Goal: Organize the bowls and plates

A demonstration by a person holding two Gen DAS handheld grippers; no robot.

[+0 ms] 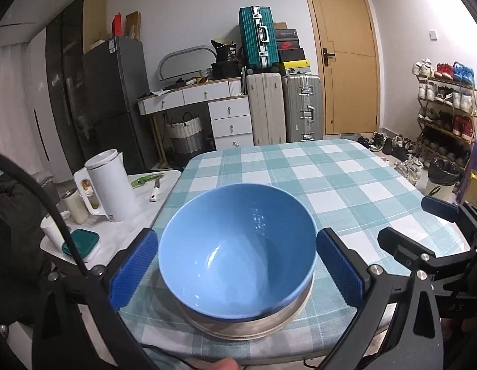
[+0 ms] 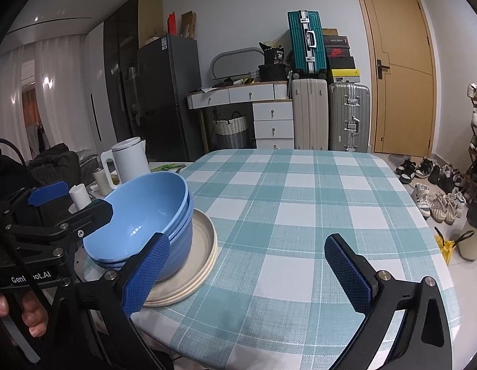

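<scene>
The worktop (image 2: pixel 300 203), covered in a teal-and-white checked cloth, is bare over most of its surface, from the middle out to the far edge and the right edge. All the dishes sit in one pile near its near left corner.

At the bottom of that pile are the beige plates (image 2: pixel 204 246), at least two stacked, lying flat with their rims close to the worktop's left edge. On them stand the blue bowls (image 2: pixel 164 212), nested one in another; three rims show from the right wrist view, and the top bowl (image 1: pixel 237 252) holds nothing. The nest leans a little, its mouth tipped toward the left claw.

The left claw (image 1: pixel 237 269) has its blue pads (image 1: pixel 135 269) spread wide on either side of the top bowl, just outside the rim; whether they touch it I cannot tell. It grips nothing.

The right claw (image 2: pixel 249 273) hangs over the bare cloth to the right of the pile, its pads (image 2: pixel 346 274) wide apart and empty, the left pad in front of the plates' near rim.

Beside the worktop's left edge, a white side table (image 1: pixel 164 182) carries a white kettle (image 1: pixel 110 182).
</scene>
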